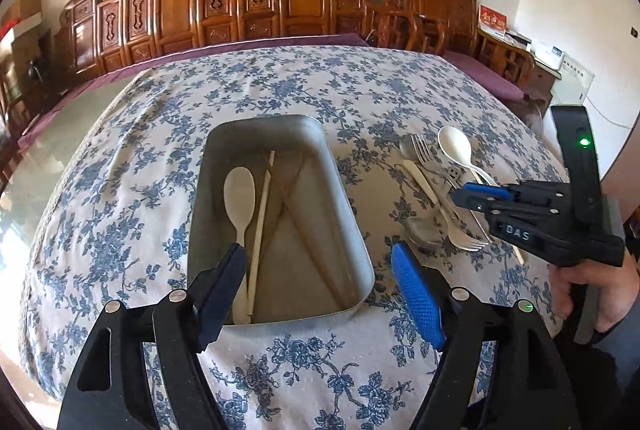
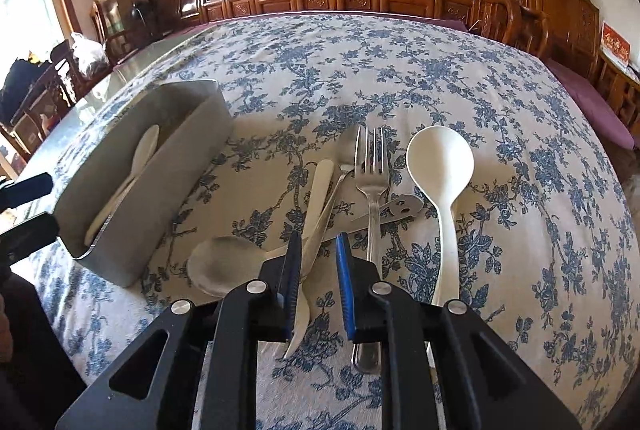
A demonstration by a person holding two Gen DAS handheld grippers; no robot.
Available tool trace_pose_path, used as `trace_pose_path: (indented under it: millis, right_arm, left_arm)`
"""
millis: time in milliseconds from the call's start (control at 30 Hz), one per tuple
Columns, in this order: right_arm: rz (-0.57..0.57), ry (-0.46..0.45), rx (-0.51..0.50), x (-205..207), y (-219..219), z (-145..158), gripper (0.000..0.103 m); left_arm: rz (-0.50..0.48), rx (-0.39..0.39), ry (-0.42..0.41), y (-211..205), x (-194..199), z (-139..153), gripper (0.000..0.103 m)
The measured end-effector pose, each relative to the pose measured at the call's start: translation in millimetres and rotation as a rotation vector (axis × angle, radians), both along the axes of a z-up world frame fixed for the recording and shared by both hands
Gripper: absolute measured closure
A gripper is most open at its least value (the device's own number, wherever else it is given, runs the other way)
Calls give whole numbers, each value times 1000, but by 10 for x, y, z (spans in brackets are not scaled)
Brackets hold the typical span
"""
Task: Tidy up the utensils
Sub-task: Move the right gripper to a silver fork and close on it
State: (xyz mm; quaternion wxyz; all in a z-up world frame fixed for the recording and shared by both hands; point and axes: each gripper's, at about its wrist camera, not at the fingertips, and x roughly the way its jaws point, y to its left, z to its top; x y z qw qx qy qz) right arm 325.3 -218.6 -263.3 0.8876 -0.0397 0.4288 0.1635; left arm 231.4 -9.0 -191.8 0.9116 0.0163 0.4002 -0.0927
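Right tongs (image 2: 316, 254) hover low over the loose pile of cutlery, pads parted by a narrow gap and pinching nothing. Everything here sits relative to the metal tray (image 1: 352, 214) on the flowered worktop (image 1: 280, 90). Inside the tray already: a cream spoon (image 1: 239, 198) and some chopsticks (image 1: 260, 214) lying crossed. Just beside the tray, on its right, waits the heap: a steel fork (image 2: 372, 170), a big white ladle-like spoon (image 2: 440, 158), a cream plastic fork (image 2: 320, 186) whose tines point back under the tongs, a steel spoon (image 2: 216, 266) with its bowl nearest the tray, and a steel handle with a smiley face (image 2: 402, 208) tucked under the others.

Left tongs (image 1: 320, 266) are spread wide over the tray's near end, empty, seemingly just standing by.

So we're mid-sort, I'd say: some pieces binned, the rest to go. The cream plastic fork's shaft runs right between the right pads, so that looks like the pick. It calls for dropping a touch, closing on that shaft alone, and lifting cleanly, because the steel spoon handle crosses right against it and could drag along. Then carry it left, into the tray.
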Motion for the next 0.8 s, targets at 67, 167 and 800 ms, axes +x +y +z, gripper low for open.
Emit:
trace_pose_path:
  millis: [67,167,800]
  right_arm:
    - [-8,-18,-8,-4,-38,37,83]
    - [-23,-12,-24,8,-139,29,83]
    - [-18,46,-109,377,-122,-223,83]
  left_arm:
    - [-9,-4,-1,-21,-5,4,31]
    - [-21,1,2,-56,-10,-6,31]
    - [-48,44,12,-235,-34,-83,31]
